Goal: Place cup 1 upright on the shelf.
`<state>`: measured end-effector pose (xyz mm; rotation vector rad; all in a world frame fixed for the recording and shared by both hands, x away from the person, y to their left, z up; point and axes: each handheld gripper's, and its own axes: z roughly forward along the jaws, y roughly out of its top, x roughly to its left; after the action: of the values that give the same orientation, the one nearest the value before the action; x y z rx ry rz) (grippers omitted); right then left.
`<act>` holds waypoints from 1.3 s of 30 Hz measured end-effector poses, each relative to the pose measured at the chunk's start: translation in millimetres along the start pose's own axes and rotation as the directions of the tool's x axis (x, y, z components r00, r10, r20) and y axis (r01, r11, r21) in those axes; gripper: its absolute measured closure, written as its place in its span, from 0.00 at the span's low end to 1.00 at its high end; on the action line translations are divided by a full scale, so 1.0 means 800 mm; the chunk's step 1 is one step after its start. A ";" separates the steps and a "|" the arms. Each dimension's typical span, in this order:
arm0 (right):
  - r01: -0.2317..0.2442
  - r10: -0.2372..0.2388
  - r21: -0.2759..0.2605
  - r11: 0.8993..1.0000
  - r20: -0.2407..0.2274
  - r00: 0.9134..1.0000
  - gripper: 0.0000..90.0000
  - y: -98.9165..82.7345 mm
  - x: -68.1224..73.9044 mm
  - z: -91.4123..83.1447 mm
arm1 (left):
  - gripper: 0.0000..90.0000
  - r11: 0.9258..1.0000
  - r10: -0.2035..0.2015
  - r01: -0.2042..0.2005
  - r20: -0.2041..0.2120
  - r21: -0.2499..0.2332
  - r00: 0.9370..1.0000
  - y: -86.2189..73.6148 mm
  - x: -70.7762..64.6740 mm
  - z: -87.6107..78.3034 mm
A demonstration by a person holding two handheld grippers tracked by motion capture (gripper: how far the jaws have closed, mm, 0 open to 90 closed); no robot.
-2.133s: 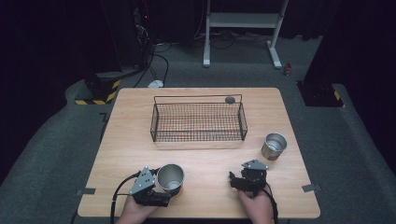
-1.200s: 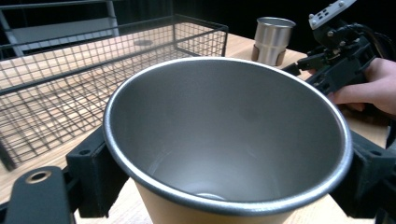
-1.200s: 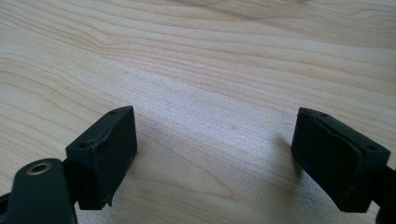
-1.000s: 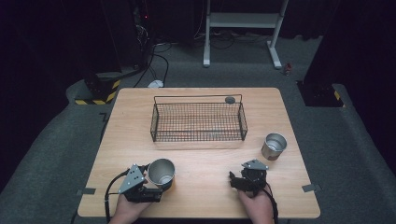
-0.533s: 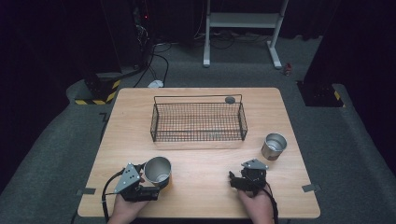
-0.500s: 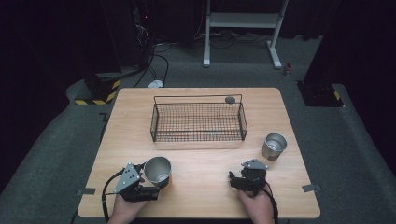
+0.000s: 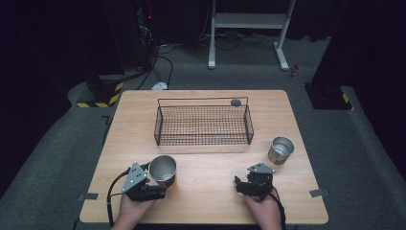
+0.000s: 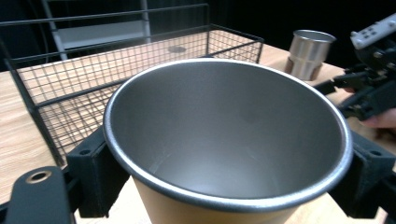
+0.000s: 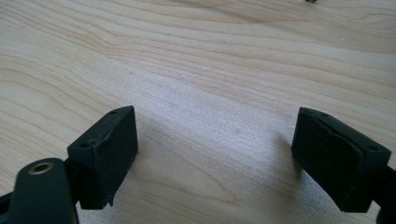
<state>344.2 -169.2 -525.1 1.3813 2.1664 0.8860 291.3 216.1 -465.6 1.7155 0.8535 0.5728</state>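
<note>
The left hand-held gripper (image 7: 154,181) has its jaws clamped on the sides of a steel cup (image 7: 163,168), held mouth-up on the near side of the wire basket (image 7: 203,125). The likely step is carrying it over the basket's near rim, so lift it clear of the wire and keep it level. The right hand-held gripper (image 7: 245,184) rests wide open and empty on the tabletop (image 7: 210,165), well nearer than the basket.

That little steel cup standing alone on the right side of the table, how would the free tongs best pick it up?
Probably by its side wall. The cup stands upright with its mouth up, clear of the wire basket, so its round sides are free. The right tongs are open over bare table just in front of it; coming in level from the person's side, one jaw on each side of the wall, looks simplest.
</note>
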 end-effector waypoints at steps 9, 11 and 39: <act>0.000 0.000 0.001 1.000 0.000 1.000 0.16 0.000 0.000 0.000 | 0.15 0.999 -0.034 0.033 -0.018 -0.007 0.999 0.002 0.010 0.004; -0.001 0.001 0.001 1.000 0.000 1.000 0.16 0.000 0.000 0.000 | 0.15 0.999 -0.036 0.035 -0.014 -0.017 0.999 0.006 0.013 0.004; 0.000 0.000 0.001 1.000 -0.001 1.000 0.16 0.000 0.000 0.000 | 0.15 1.000 0.008 -0.008 -0.003 -0.027 1.000 0.045 0.014 0.025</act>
<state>344.1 -169.1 -525.1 1.3813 2.1677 0.8860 322.7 207.1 -437.7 1.6944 0.8373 0.5899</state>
